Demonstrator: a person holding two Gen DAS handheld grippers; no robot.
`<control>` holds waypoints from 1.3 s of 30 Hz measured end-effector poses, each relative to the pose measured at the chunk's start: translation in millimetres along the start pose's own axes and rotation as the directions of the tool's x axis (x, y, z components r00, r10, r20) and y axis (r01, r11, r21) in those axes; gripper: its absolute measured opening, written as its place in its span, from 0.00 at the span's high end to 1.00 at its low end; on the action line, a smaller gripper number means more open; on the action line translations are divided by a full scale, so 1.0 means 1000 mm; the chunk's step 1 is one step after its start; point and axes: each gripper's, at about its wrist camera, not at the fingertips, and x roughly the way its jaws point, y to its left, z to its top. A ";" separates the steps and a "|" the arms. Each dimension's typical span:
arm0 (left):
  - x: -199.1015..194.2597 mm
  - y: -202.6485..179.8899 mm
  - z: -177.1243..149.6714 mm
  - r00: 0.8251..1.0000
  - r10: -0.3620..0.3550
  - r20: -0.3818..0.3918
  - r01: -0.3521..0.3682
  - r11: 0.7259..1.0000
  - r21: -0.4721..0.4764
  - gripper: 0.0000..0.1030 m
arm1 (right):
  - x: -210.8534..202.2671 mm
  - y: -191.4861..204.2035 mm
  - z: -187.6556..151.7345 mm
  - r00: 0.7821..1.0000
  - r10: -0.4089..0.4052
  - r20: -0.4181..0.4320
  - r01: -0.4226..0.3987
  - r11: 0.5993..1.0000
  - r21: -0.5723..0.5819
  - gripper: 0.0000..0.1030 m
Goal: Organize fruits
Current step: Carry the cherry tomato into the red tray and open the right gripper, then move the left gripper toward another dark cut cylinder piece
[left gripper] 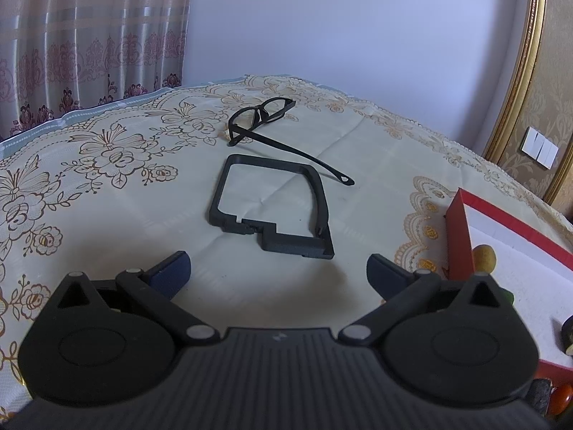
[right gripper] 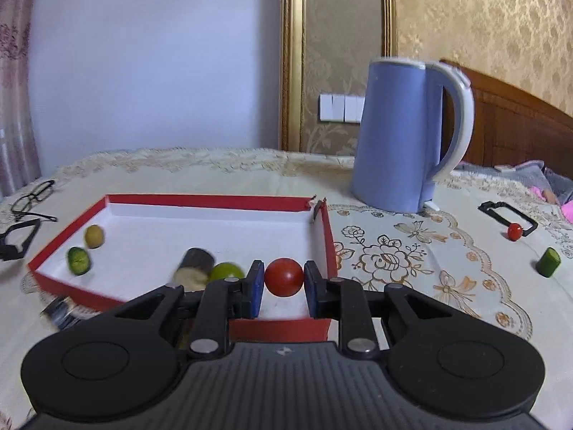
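Red tomato (right gripper: 284,276): over red box (right gripper: 200,201), near corner, pinched by right gripper (right gripper: 283,286). Smooth, soft, likely light; gentle hold across middle. Left gripper (left gripper: 277,270): fingers wide apart, empty.

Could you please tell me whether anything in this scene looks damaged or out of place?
Yes: the red box is torn open at its far right corner, and a cherry tomato and green piece lie outside it.

You see soft, even daylight in both views, with a weak shadow on the cream embroidered tablecloth (left gripper: 250,279). The fisheye bends the edges strongly. Left of the round red tomato (right gripper: 284,276), the dark cut piece (right gripper: 193,267) shows motion blur.
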 end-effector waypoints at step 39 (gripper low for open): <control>-0.025 0.001 -0.008 0.982 -0.186 -0.007 0.186 0.982 0.006 0.00 | -0.017 -0.065 -0.052 0.983 -0.139 -0.122 0.151 0.984 0.093 0.21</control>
